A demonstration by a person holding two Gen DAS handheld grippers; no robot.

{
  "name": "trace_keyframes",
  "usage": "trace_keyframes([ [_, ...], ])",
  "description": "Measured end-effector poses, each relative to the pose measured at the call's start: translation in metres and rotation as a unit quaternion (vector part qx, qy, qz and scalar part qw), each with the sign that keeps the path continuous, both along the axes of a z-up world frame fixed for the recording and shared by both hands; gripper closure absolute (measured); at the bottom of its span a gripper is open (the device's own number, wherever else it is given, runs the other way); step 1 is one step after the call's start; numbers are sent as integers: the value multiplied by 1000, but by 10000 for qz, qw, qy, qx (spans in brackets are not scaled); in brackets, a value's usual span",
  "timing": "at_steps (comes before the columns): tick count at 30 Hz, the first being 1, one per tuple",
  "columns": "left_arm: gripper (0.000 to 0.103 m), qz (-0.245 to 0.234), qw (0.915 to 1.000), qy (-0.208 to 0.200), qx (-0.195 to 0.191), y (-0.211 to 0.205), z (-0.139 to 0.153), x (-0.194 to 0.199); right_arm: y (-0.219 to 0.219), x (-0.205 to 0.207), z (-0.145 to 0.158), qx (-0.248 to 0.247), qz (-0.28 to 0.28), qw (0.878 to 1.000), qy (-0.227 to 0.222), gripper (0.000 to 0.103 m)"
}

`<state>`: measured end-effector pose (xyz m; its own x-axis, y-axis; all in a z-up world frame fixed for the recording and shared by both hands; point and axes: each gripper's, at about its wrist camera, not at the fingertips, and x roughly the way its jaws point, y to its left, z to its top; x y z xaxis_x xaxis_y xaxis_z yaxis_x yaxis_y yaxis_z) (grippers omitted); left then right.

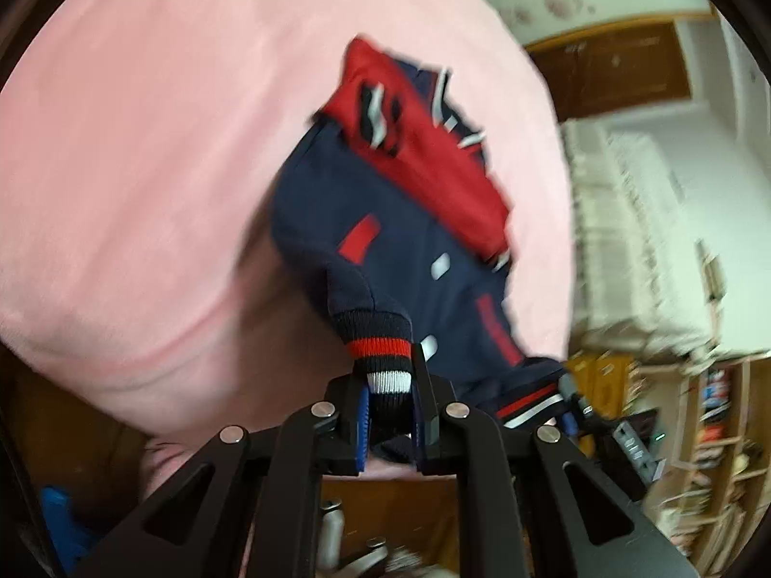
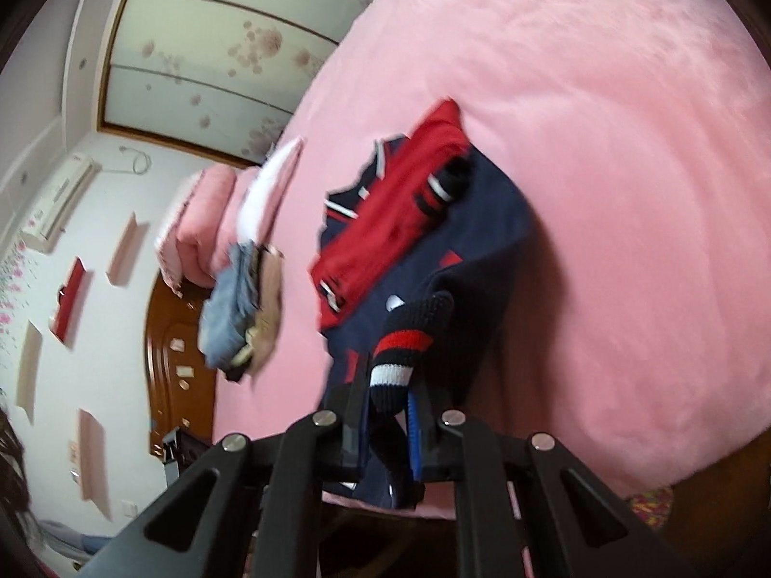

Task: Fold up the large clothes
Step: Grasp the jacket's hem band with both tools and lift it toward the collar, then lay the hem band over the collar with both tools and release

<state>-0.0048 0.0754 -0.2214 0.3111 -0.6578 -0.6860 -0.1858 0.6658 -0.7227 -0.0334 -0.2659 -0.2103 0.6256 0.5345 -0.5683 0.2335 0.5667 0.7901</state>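
While both tools are engaged, findings run as follows.

Left jaws: the left gripper (image 1: 389, 397) is closed tight on the striped ribbed hem band (image 1: 380, 361) of the navy and red knit varsity jacket (image 1: 385, 221), at one bottom corner.

Right jaws: the right gripper (image 2: 389, 402) is likewise clamped on the hem band (image 2: 400, 361) at the other bottom corner.

Garment position: raised at the hem, its far end resting on the pink plush bedspread (image 1: 144, 168).

Long axis: runs straight ahead of both jaws, hem nearest, red sleeves (image 1: 424, 154) and collar farthest.

Nearer hand: neither; each holds its own corner.

Judgement: hem looks due to travel forward onto the collar end.

Beyond: folded clothes stack (image 2: 241, 308) ahead-left of right jaws, clear.
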Motion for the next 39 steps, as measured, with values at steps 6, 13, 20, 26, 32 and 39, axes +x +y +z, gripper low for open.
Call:
trace_keyframes([
  [6,93,124,9992,-275,-275,1,34,65,-11,41,29,396,-314,9979,-394,92],
  [13,93,218,9988,-392,-196,9,39,135,-34,91,31,758,-1053,9899,-571,92],
  [20,92,293,9992,-156,244,-3,13,195,-38,143,7,574,-1215,9907,-217,91],
  [26,85,406,9958,405,714,-17,-9,234,-49,189,-10,296,-1058,9936,268,88],
  [32,30,1048,9886,537,938,-4,-11,255,-58,229,-21,-34,-665,9941,862,64],
  [39,29,646,9779,1067,1675,-7,-24,260,-68,249,-20,-810,-321,9901,1100,48],
])
